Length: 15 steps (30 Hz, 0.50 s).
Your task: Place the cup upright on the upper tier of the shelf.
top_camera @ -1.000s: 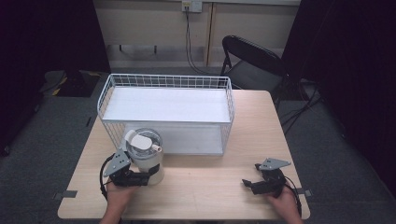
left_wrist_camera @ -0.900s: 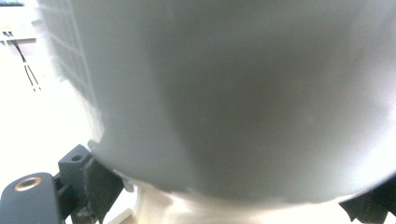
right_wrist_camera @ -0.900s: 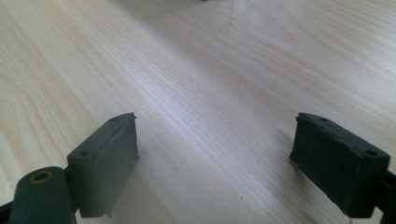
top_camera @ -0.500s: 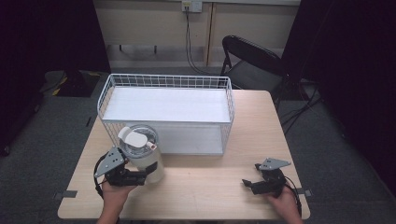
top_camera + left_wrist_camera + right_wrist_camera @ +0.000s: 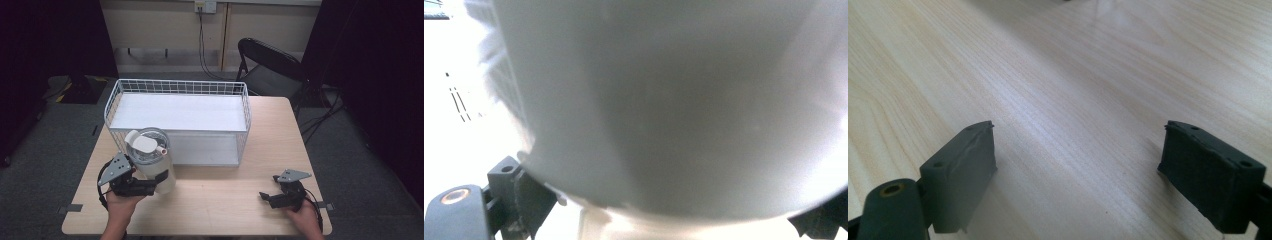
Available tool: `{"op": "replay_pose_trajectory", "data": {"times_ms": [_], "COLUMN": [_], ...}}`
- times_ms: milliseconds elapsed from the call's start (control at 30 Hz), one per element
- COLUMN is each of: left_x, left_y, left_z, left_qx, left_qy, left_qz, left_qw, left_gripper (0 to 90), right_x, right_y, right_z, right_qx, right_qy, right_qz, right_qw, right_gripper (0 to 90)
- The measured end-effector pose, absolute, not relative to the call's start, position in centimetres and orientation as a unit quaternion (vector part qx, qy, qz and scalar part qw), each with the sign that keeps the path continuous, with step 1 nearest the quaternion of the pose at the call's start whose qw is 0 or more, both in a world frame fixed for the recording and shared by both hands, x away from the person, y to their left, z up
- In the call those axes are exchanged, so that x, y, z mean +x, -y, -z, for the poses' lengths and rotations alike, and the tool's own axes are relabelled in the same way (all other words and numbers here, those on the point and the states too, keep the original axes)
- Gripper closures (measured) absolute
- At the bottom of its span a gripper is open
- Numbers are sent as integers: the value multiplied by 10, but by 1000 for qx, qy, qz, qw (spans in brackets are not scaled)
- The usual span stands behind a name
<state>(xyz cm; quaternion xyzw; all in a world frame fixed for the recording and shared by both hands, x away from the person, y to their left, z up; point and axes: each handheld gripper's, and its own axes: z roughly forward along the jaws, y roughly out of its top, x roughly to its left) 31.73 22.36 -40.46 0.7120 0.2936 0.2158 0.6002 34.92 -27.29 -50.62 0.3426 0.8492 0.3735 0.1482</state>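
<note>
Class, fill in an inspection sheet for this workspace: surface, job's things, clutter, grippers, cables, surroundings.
Surface: light wooden table, bare wood around the items.
Job's things: white tumbler with a clear lid, tilted, at the front of the white wire basket.
Clutter: nothing seen.
Grippers: left gripper shut on the tumbler; right gripper open, low over the table, holding nothing.
Cables: black cable loops from the left gripper; another hangs down the back wall.
Surroundings: black folding chair behind the table, grey carpet.
</note>
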Motion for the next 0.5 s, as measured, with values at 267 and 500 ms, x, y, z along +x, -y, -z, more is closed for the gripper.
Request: {"op": "replay_pose_trajectory", "data": {"times_ms": [267,500], "left_x": [320,322], "left_y": [-225,-226], "left_z": [389,372], "left_qx": [714,713], "left_qy": [-300,-300], "left_qz": [-212,-210], "left_qw": [597,599], "left_gripper": [100,101], "right_x": [349,349], "right_y": [273,273], "right_z": [506,506], "right_qx": [343,343], "right_qy": [-849,-849], "right_qz": [-374,-373], "right_qw": [148,148], "right_gripper": [136,136]}}
